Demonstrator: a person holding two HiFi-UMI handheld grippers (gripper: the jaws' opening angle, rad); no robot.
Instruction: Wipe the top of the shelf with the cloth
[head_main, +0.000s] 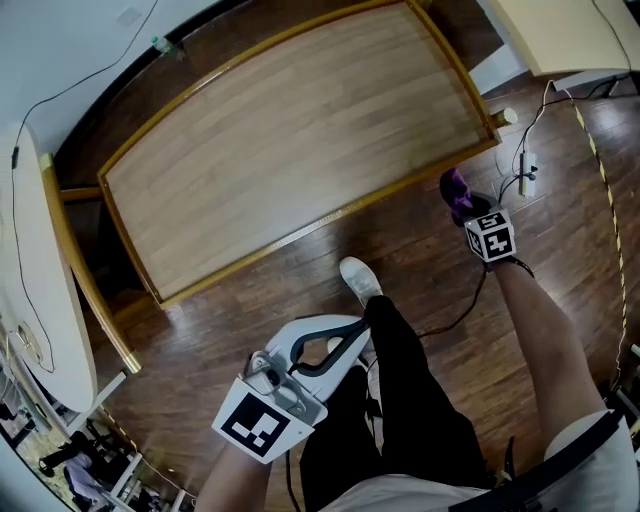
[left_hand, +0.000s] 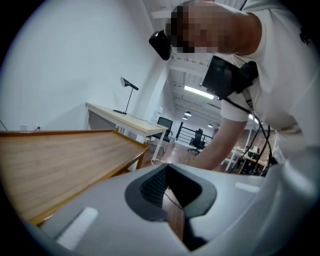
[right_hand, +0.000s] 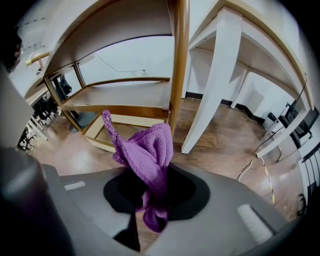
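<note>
The cloth is a purple, nubbly terry piece, bunched and folded, with one stitched corner sticking up. It is pinched between the dark ribbed pads of the right gripper, whose jaws are closed on its lower folds. In the head view the cloth hangs over the floor just off the near right corner of the shelf and does not touch its top. That top is a broad rectangle of pale, fine-grained wood framed by a raised, glossy amber rim; the right gripper view shows slim wooden posts and lower tiers beneath it. The left gripper sits low near the person's white shoe, jaws brought together with only a thin slit between them — nothing held. The floor is dark, polished planks.
</note>
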